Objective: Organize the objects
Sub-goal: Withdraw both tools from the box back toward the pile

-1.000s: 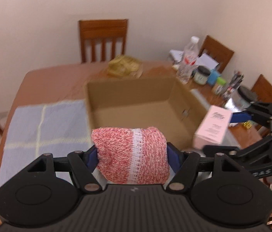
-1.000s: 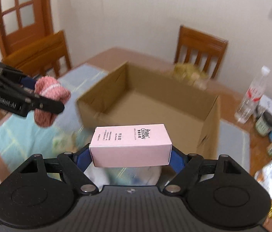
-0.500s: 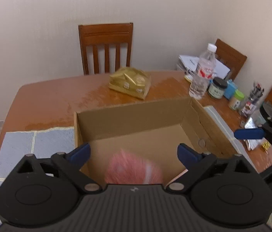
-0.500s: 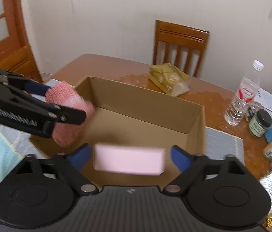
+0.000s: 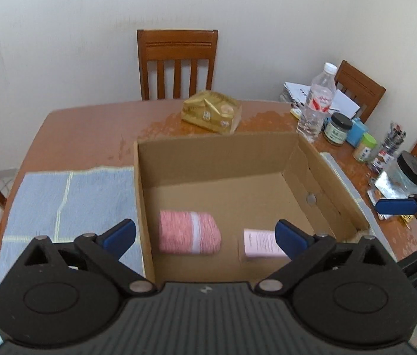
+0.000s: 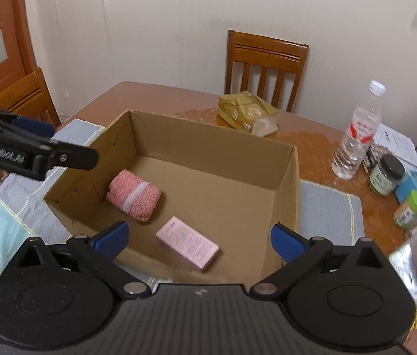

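Note:
An open cardboard box [image 5: 214,151] [image 6: 291,183] stands on the wooden table. A pink knitted roll [image 5: 190,232] [image 6: 133,195] lies on the box floor at its near left. A pink carton [image 5: 263,243] [image 6: 187,242] lies on the floor beside it to the right. My left gripper [image 5: 205,234] is open and empty above the box's near edge. My right gripper [image 6: 199,237] is open and empty above the near edge too. The left gripper's fingers [image 6: 69,153] show at the left of the right wrist view.
A gold packet [image 5: 210,111] [image 6: 245,111] lies behind the box. A water bottle [image 5: 316,100] [image 6: 356,136], jars [image 5: 338,128] and papers crowd the table's right side. A blue cloth mat [image 5: 60,204] lies left of the box. Wooden chairs [image 5: 177,62] surround the table.
Both grippers opened and let go. The pink roll and the pink carton dropped into the box and now lie on its floor. Both grippers rose a little.

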